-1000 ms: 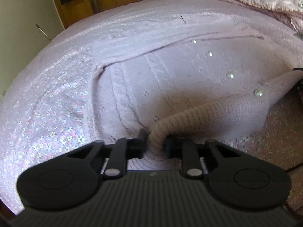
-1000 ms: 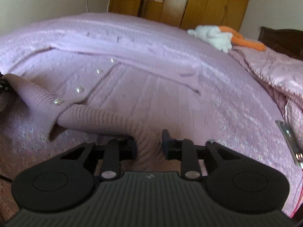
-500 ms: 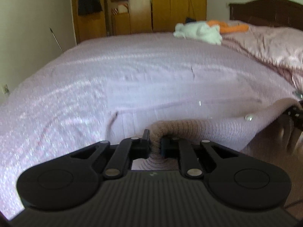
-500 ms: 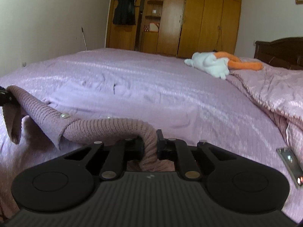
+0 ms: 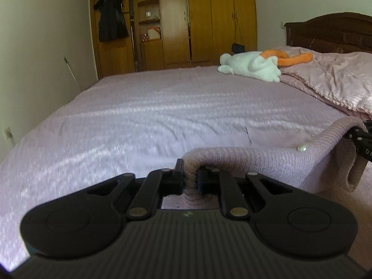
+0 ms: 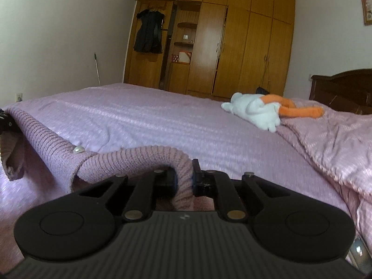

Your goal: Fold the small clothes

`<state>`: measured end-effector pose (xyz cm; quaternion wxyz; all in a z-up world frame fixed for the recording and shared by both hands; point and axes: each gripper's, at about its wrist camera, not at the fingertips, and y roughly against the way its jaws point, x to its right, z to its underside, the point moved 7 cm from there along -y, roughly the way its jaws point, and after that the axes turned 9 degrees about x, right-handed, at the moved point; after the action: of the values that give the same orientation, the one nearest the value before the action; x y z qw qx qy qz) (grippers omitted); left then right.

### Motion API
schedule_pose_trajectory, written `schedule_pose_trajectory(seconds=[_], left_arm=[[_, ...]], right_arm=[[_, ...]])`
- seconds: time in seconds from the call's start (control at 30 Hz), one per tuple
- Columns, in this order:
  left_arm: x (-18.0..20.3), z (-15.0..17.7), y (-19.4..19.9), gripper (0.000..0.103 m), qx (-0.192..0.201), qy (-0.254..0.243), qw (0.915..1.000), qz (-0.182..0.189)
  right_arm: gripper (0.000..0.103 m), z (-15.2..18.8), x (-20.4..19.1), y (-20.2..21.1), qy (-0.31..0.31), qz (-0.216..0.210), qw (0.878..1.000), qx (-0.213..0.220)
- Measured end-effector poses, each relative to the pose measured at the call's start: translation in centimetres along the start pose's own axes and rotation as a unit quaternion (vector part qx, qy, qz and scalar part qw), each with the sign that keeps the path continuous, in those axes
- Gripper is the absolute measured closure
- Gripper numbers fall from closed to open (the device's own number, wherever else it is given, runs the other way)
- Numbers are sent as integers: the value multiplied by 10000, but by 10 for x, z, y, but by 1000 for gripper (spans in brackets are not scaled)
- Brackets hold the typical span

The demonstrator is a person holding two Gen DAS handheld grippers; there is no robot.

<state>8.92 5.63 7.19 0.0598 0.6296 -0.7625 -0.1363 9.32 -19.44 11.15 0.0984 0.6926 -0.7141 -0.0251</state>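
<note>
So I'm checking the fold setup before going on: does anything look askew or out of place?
Nothing stands out. The left gripper and right gripper each pinch the ribbed hem of the pink cardigan, which hangs between them above the bed.

One cardigan [image 5: 267,160] with one visible button [image 5: 302,148], two grippers [image 5: 190,181] [image 6: 184,181], one bed [image 5: 162,107], one plush toy [image 5: 253,66], one quilt [image 5: 332,81], one wardrobe [image 5: 204,18], one hanging dark garment [image 5: 111,21].

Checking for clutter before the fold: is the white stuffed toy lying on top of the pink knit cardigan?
No. The white stuffed toy lies far up the bed, apart from the pink knit cardigan.
</note>
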Motion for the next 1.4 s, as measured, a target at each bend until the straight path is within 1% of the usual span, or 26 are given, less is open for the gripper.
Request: schedule_pose_trajectory(seconds=[0.13,0.27,0.37,0.5,0.57,0.63,0.67,0.73,0.87,0.9,0.93,0.97,1.0,1.03,1.07,1.1,1.2,1.27,1.4], left_arm=[[-4,-16,-33,91,76,40,9999,-102],[-6,-17,-70,91,-18,37,9998,-204],[-8,-6,-102,91,-234,60,9994,-267],[-12,22,-145,91,-694,112,9969,-355],[-13,36,-161,90,-883,69,9952,-413],[-15,47,-172,89,-985,52,9942,-438],[-16,50,-175,89,-1024,58,9938,-441],[-15,57,-180,89,-1097,61,9929,-458],[-12,58,-181,88,-1091,-46,9931,-420],[-11,56,-180,87,-1091,-85,9932,-390],[-11,53,-177,86,-1085,-95,9934,-360],[-11,50,-173,79,-1070,-73,9937,-334],[-12,47,-168,70,-1032,-40,9941,-323],[-14,43,-163,66,-978,-15,9947,-319],[-15,39,-158,60,-917,1,9953,-309],[-16,36,-153,59,-859,7,9959,-293],[-20,28,-137,59,-784,67,9966,-256],[-21,25,-126,59,-745,198,9968,-214],[-16,24,-112,59,-742,302,9968,18]], right_arm=[[91,-3,2,-44,45,64,10000,-18],[91,12,-2,-89,147,82,9997,-197],[91,33,-8,-120,233,36,9988,-428],[91,65,-15,-153,281,65,9963,-806],[91,85,-16,-167,113,58,9939,-1094],[90,104,-15,-179,-204,40,9899,-1402],[90,110,-14,-182,-380,41,9890,-1431],[89,115,-13,-182,-559,45,9886,-1399],[87,110,-11,-182,-655,-29,9873,-1450],[81,107,-10,-178,-722,-71,9872,-1423],[71,104,-6,-172,-797,-103,9871,-1384],[67,101,-4,-166,-854,-100,9875,-1324],[58,96,-1,-161,-880,-96,9881,-1258],[53,91,2,-153,-896,-96,9889,-1181],[52,85,8,-141,-910,-117,9896,-1112],[51,81,11,-135,-927,-144,9899,-1058],[50,75,15,-118,-930,-247,9906,-967],[50,74,15,-109,-882,-361,9909,-946],[49,79,5,-94,-555,-653,9910,-1031]])
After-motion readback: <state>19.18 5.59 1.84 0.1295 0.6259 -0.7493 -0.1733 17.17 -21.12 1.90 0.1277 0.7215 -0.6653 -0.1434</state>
